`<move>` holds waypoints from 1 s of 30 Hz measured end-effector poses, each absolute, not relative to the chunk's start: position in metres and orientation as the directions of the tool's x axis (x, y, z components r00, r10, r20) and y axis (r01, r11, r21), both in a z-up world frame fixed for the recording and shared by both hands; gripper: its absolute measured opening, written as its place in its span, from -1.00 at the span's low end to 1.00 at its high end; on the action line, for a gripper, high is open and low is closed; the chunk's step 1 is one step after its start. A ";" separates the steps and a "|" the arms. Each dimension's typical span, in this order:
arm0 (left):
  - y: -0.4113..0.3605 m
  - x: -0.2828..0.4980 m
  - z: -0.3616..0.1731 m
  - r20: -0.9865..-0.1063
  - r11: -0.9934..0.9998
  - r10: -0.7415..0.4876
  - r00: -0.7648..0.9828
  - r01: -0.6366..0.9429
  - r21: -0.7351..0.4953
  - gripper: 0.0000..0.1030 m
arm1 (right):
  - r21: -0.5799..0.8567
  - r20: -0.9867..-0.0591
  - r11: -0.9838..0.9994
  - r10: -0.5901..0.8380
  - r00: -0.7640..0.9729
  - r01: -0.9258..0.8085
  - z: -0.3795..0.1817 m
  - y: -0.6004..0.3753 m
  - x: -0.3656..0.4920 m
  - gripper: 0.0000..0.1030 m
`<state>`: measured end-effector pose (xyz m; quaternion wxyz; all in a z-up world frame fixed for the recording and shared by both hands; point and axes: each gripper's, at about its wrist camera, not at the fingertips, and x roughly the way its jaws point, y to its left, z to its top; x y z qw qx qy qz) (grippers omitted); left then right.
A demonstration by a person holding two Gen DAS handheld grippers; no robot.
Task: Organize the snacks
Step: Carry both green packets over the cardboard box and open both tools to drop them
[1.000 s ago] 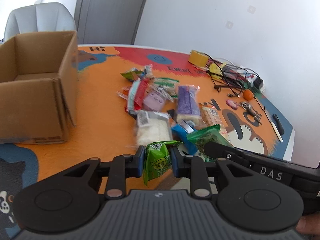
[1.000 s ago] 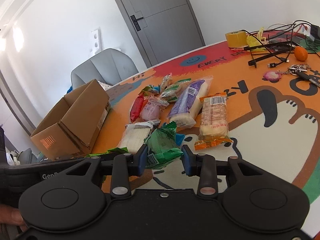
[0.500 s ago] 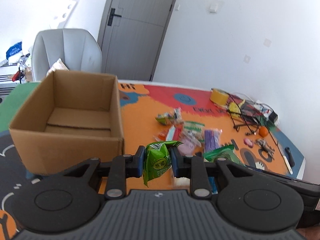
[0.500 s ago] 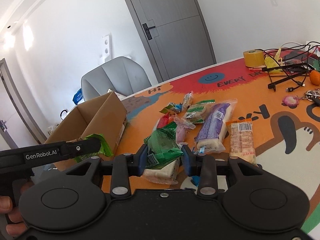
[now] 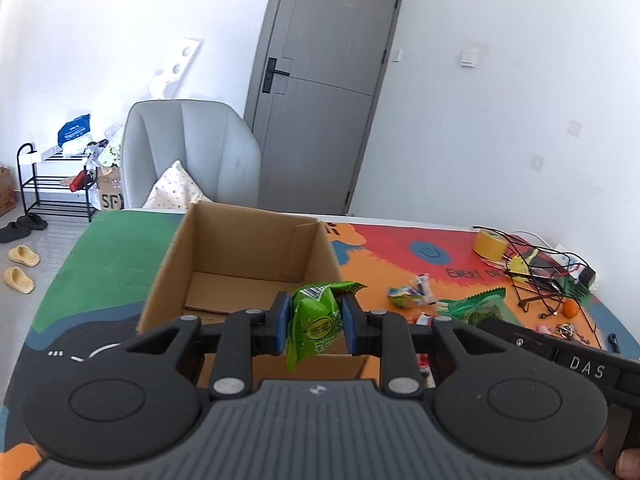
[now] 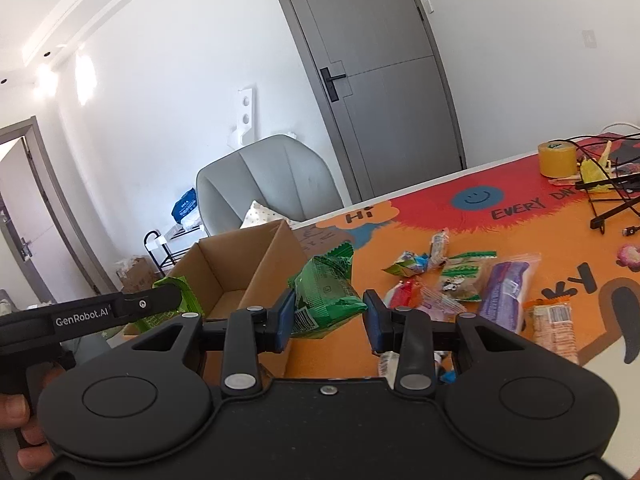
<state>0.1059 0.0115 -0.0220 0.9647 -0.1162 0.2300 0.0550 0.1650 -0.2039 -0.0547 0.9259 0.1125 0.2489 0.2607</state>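
1. Left tool [image 5: 313, 322]: blue pads clamped on a light green snack packet [image 5: 316, 326], held upright in front of the open cardboard box [image 5: 240, 252], whose near wall lies just behind it.
2. Right tool [image 6: 329, 318]: pads closed on a dark green snack packet [image 6: 326, 296]; the box [image 6: 240, 268] sits at its 10 o'clock, and the left tool's arm crosses the view at 9 o'clock.
3. Box interior appears bare cardboard.
4. Loose snacks remain on the tabletop [image 6: 500, 216] at 2 o'clock of the right tool: a purple packet [image 6: 504, 294], a red packet [image 6: 404, 294], an orange-edged wafer pack [image 6: 554, 326].
5. Beyond them: yellow tape roll [image 6: 557, 159], tangled black cables [image 6: 612, 196].
6. Grey chair [image 5: 188, 152] stands behind the box.
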 end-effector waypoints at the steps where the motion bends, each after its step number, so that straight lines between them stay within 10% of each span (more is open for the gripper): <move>1: 0.015 0.106 -0.022 -0.454 0.966 0.057 0.889 -0.164 -0.199 -0.50 | 0.339 -0.402 0.834 0.546 0.735 -0.434 -0.054 -0.199 0.167 -0.29; 24: 0.096 0.119 -0.039 -0.493 0.900 0.146 0.858 -0.322 -0.293 -0.42 | 0.326 -0.421 0.776 0.630 0.653 -0.539 -0.054 -0.092 0.193 -0.28; 30: 0.101 0.110 -0.032 -0.480 0.878 0.170 0.861 -0.353 -0.323 0.13 | 0.338 -0.423 0.773 0.634 0.648 -0.536 -0.053 -0.081 0.199 -0.28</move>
